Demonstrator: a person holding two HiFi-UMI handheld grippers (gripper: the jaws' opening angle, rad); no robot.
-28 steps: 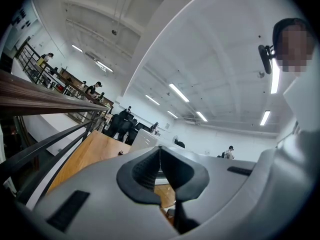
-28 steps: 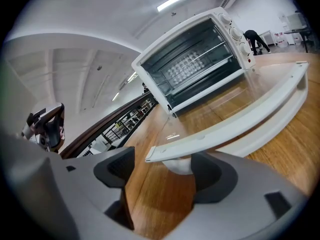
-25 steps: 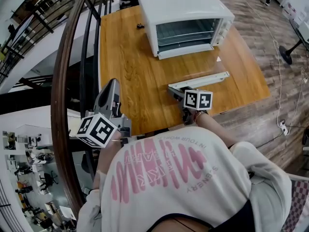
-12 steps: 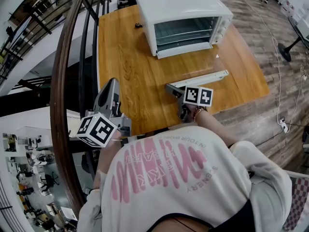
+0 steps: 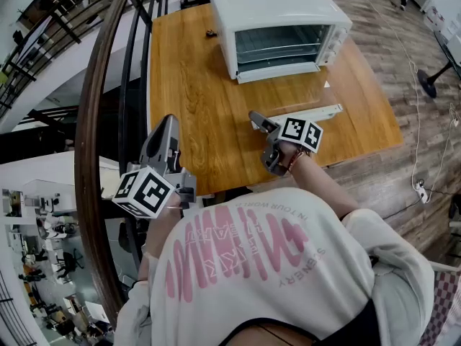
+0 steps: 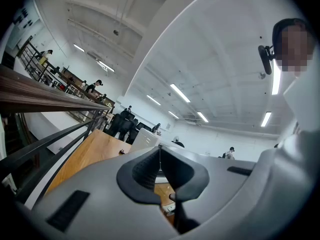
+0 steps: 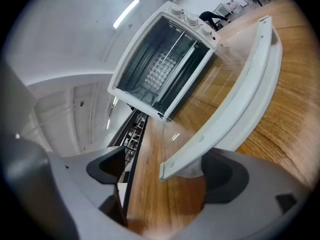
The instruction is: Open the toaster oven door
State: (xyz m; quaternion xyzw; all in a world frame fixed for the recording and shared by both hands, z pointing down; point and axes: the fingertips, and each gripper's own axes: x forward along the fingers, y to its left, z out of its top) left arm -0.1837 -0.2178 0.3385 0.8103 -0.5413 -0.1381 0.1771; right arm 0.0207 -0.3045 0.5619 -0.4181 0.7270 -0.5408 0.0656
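Just spread right gripper (image 5: pixel 265 143) jaws wide, freeing the handle (image 5: pixel 320 112) lying between them, with door (image 5: pixel 302 96) flat before oven (image 5: pixel 274 6) and left gripper (image 5: pixel 168 128) pressed shut at near left: opening likely done

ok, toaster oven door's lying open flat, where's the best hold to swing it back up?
The white handle bar on the door's free edge, near mid-length, approached from the table's near edge, opposite the toaster oven. The door lies flat and offers nothing else to pinch; the bar seems to stand proud along that edge, so jaws could likely close over and under it.
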